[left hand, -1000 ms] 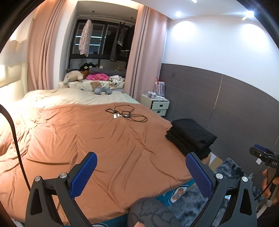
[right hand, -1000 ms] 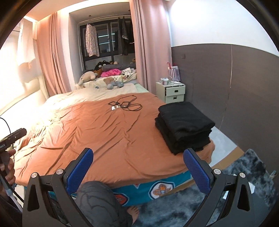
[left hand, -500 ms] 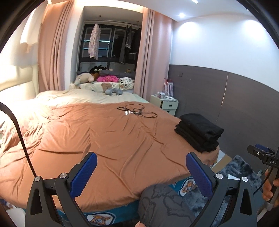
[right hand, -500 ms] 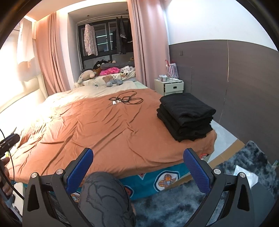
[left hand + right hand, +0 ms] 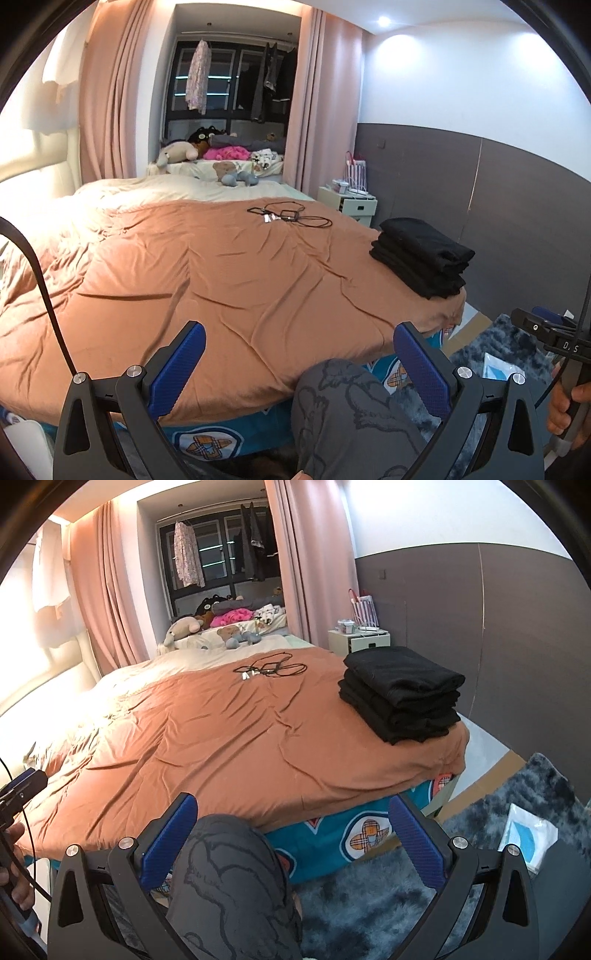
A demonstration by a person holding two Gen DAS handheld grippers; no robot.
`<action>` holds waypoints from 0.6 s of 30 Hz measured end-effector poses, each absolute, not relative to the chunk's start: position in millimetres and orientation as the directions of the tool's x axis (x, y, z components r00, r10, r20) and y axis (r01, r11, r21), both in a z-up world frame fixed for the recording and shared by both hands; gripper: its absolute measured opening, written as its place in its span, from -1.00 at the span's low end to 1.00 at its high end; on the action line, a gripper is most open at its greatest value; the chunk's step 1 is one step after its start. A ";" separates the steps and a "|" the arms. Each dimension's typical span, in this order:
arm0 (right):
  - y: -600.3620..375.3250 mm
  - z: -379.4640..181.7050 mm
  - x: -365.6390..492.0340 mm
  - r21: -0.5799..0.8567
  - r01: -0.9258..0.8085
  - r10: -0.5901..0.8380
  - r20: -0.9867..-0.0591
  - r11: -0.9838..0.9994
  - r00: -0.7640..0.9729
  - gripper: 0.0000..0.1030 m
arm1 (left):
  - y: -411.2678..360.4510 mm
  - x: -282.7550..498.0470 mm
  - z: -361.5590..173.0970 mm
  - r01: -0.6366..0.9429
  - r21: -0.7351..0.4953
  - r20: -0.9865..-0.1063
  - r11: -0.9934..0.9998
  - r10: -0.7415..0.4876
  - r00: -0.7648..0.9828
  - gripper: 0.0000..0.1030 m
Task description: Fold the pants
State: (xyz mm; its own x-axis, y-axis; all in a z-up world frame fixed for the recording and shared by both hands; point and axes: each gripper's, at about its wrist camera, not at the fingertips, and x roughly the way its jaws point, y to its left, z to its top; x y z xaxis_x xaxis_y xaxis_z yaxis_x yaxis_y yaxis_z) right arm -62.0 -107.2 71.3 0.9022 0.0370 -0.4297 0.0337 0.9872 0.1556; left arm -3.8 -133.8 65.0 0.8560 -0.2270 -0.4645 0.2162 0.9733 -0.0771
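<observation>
A stack of folded black pants (image 5: 421,254) lies on the right corner of the bed; it also shows in the right wrist view (image 5: 400,692). My left gripper (image 5: 299,365) is open and empty, held off the foot of the bed, well short of the stack. My right gripper (image 5: 291,843) is open and empty too, also off the bed's foot edge, low over the floor side. The other hand-held gripper shows at the right edge of the left wrist view (image 5: 554,334) and at the left edge of the right wrist view (image 5: 20,788).
The bed has an orange cover (image 5: 221,266) with a tangle of black cables (image 5: 288,216) far up. The person's knee in grey patterned trousers (image 5: 236,878) is between the fingers. A white nightstand (image 5: 360,640) stands by the wall. A dark shaggy rug (image 5: 480,842) and a packet (image 5: 528,836) lie on the floor.
Both grippers have pulled back and down away from the bed, so the bed and the black stack look farther off. Both stay open and empty.
</observation>
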 end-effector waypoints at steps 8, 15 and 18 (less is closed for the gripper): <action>-101.3 77.9 -61.1 0.151 0.049 0.021 -0.433 0.987 0.901 1.00 | -129.2 -4.1 63.4 0.218 -0.093 -0.455 0.972 -0.236 0.858 0.99; -98.8 72.3 -64.4 0.165 0.043 0.034 -0.433 0.985 0.901 1.00 | -128.0 -2.6 63.8 0.213 -0.094 -0.454 0.973 -0.232 0.860 0.99; -98.9 72.0 -64.7 0.171 0.042 0.037 -0.433 0.984 0.900 1.00 | -127.7 -2.2 63.2 0.212 -0.094 -0.455 0.973 -0.232 0.860 0.99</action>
